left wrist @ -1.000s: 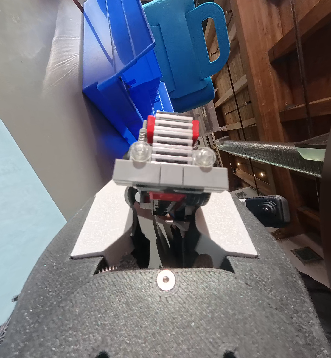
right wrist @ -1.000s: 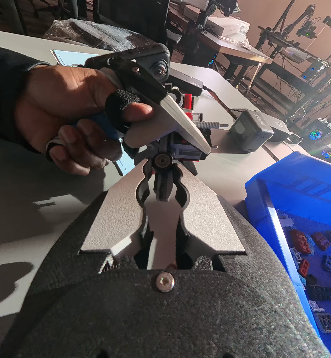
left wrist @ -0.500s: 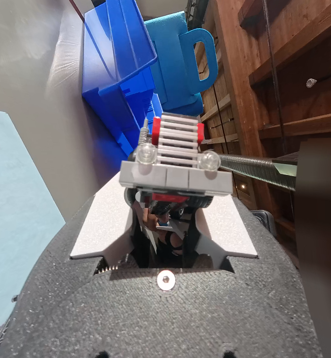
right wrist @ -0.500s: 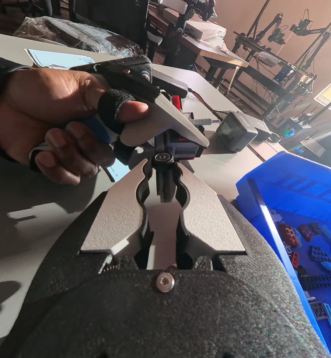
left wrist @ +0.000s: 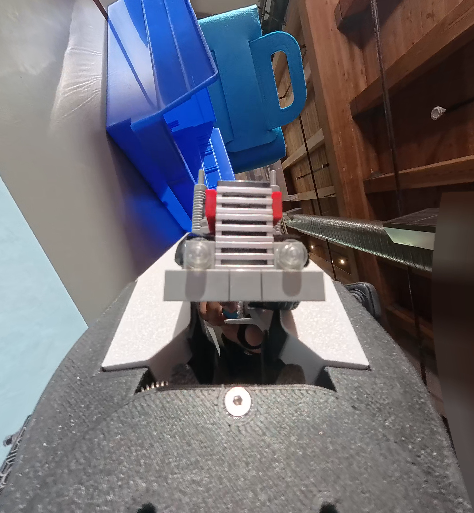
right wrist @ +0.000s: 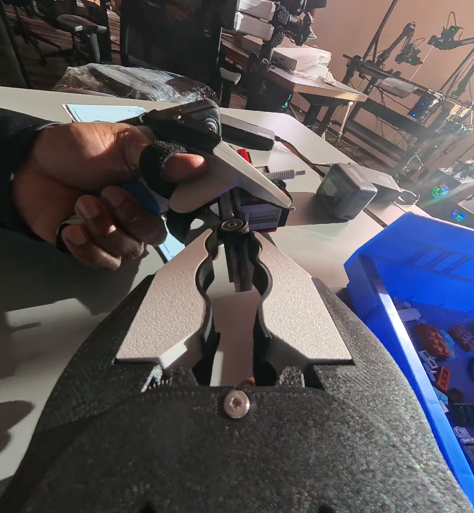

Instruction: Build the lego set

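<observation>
My left gripper (left wrist: 244, 277) is shut on a small lego truck (left wrist: 244, 236) with a grey grille, red side bricks, two clear headlights and a grey bumper, and holds it in the air. In the right wrist view a hand holds this gripper (right wrist: 258, 194) with the truck (right wrist: 260, 215) just past my right fingertips. My right gripper (right wrist: 234, 238) is shut on a dark grey piece (right wrist: 238, 272) with a small black wheel (right wrist: 232, 224) at its top. The wheel sits against the truck's underside.
A blue bin (right wrist: 396, 305) with several loose bricks (right wrist: 435, 341) stands at the right on the grey table (right wrist: 35, 291). A grey action camera (right wrist: 344, 191) and a light blue sheet (right wrist: 102, 112) lie farther back. The left wrist view shows blue bins (left wrist: 158, 111) and a teal felt bag (left wrist: 247, 83). My two grippers' fingertips are within a few centimetres of each other.
The truck has tipped in the left gripper, so its grille faces the camera more squarely and its underside no longer shows. The right gripper stays under the truck with the wheel piece.
</observation>
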